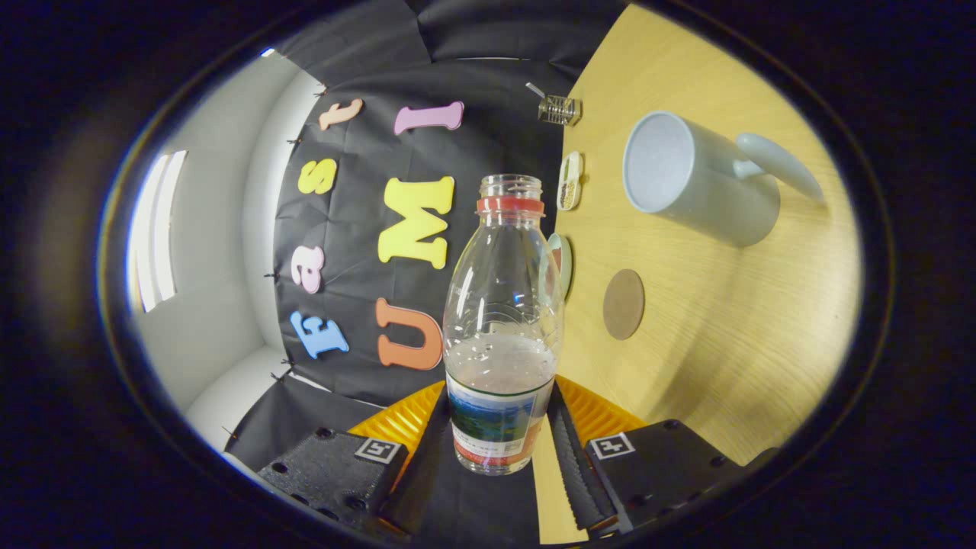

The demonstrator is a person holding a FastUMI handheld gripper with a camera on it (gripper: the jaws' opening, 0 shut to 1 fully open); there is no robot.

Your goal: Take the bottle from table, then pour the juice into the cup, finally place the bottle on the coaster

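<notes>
the bottle (499, 335) hides part of a small round dish (563, 263) behind it.

Bench (709, 343): light wood grain.
Mug (698, 179): pale, near the far side.
Coaster (624, 303): round, brown, flat, apart from the mug.
Far edge: small glass jar (559, 109), small oval dish (569, 181).

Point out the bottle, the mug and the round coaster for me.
bottle (503, 305): gripper view, clear body above the liquid, held between the fingers.
mug (705, 194): gripper view, outer side wall, beyond the fingers.
coaster (624, 303): gripper view, centre of the brown disc on the table.
</notes>
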